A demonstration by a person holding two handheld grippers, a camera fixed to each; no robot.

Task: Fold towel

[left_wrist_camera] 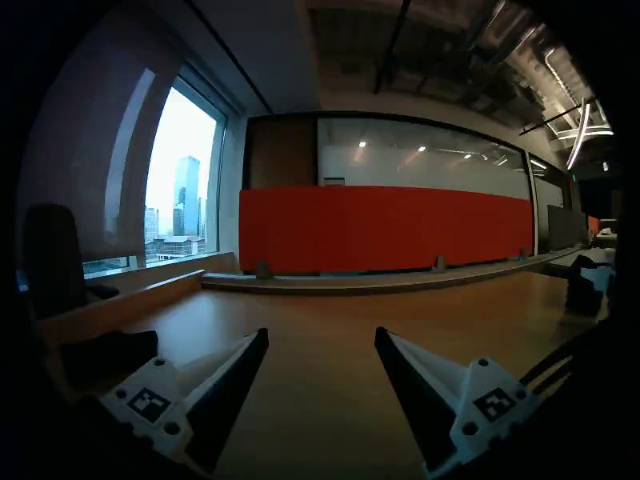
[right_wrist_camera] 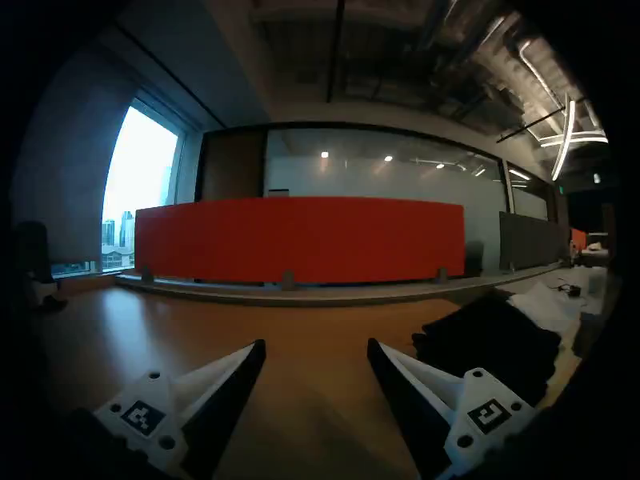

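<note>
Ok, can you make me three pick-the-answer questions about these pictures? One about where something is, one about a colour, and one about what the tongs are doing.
1. Where does the dark cloth pile lie?
A) between the tongs
B) on the table, off to the right of the right tongs
C) on the windowsill

2. What colour is the long panel behind the table?
A) blue
B) red
C) green

3. How are the right tongs?
A) shut on a towel
B) shut on a cup
C) open, with nothing between them

Answers:
1 B, the pile sits on the wood beside the right-hand finger.
2 B, it is bright red in both views.
3 C, bare table shows in the gap.
</note>
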